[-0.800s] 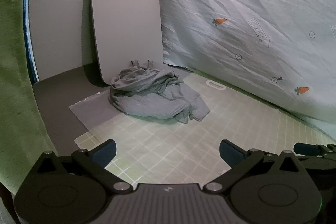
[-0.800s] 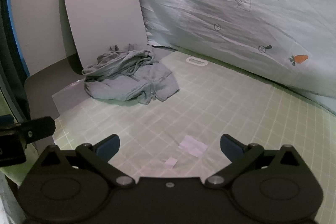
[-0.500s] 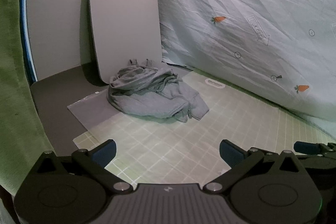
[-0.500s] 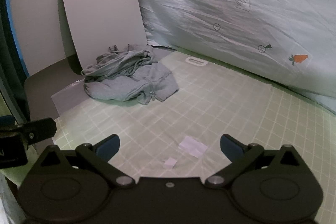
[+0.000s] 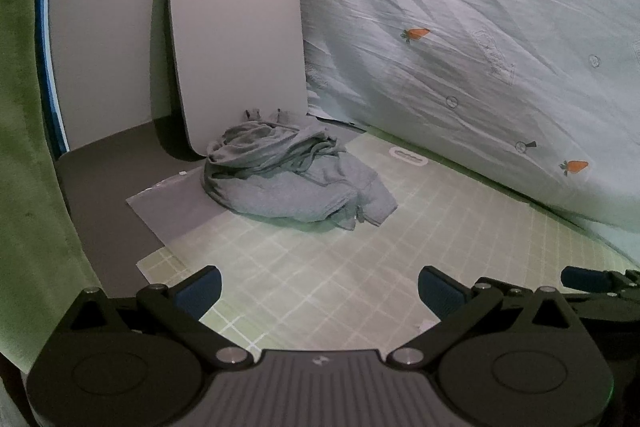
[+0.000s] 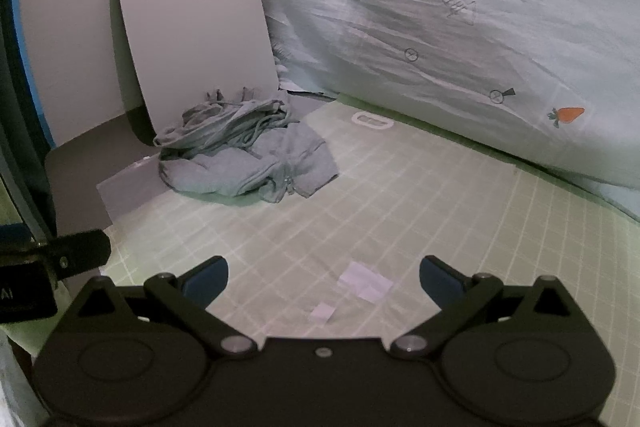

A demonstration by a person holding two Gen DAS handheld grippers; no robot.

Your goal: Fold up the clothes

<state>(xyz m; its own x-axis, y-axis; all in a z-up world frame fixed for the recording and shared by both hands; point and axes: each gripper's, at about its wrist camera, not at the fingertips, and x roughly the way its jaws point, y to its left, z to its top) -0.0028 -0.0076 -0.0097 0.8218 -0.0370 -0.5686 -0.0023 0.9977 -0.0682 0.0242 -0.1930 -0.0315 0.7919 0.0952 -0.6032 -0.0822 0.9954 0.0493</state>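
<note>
Zero folding can be seen so far, basically. One crumpled grey zip-up garment is heaped at the far left corner of the pale green gridded cutting mat, partly over a grey sheet that sticks out from under the mat, and just in front of a white rounded board leaned upright against the wall. It's all bunched up, with cords and folds tangled on top and a zipper edge showing toward the near side, so no sleeve or hem can be told apart yet. The left gripper is held low over the near edge of the mat, its blue-padded fingers spread wide with nothing between them. The right gripper is in the same state, jaws fully apart and empty, pointed across the mat with the heap well away from it. A couple of small white paper scraps are lying on the mat near the right gripper. A pale carrot-print bedsheet is draped along the far side as a backdrop. So the whole job seems to be left: the garment would need to be reached, pulled out toward the open middle of the mat, spread flat, and only then folded. Picking a clean edge out of that pile looks like the fiddly bit.
</note>
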